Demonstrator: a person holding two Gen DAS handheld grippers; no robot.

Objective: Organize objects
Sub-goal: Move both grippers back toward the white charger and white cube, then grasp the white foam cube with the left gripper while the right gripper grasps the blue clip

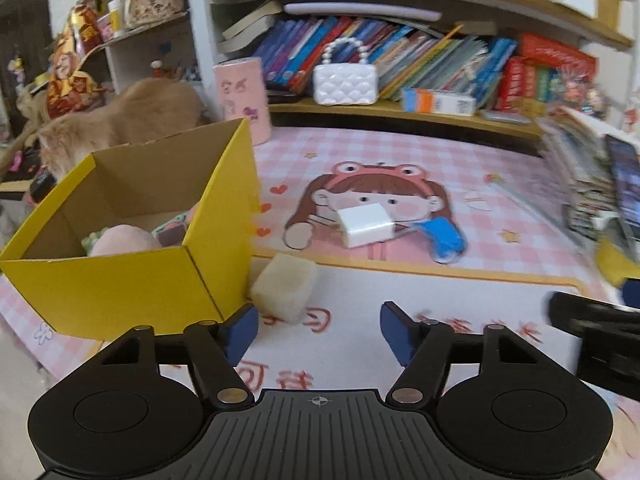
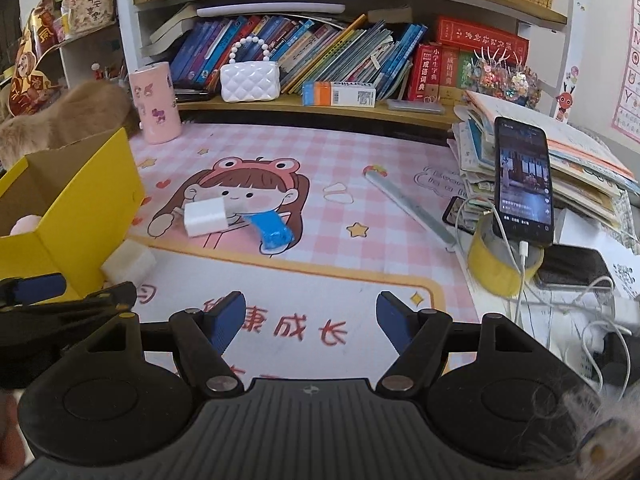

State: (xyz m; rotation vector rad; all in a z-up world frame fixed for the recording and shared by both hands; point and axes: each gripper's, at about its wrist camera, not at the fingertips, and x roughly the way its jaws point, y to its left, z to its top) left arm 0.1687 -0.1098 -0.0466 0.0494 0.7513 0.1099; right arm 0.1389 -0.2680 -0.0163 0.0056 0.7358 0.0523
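Observation:
A yellow cardboard box [image 1: 132,280] stands open at the left of the pink desk mat [image 1: 400,160]; it also shows in the right wrist view [image 2: 80,216]. A pink plush [image 1: 124,240] and other small items lie inside. A pale foam block [image 1: 284,288] sits against the box's corner, also in the right wrist view [image 2: 128,264]. A white charger cube [image 1: 366,226] [image 2: 206,216] and a blue packet [image 1: 442,236] [image 2: 270,230] lie mid-mat. My left gripper [image 1: 318,330] is open and empty just short of the block. My right gripper [image 2: 310,320] is open and empty over the mat.
A bookshelf with a white purse [image 2: 248,80] runs along the back. A pink cylinder [image 2: 156,100] stands at the back left. An orange cat [image 1: 132,120] is behind the box. A phone [image 2: 524,184] leans on a tape roll [image 2: 496,268] beside stacked books, cables and a ruler [image 2: 412,208].

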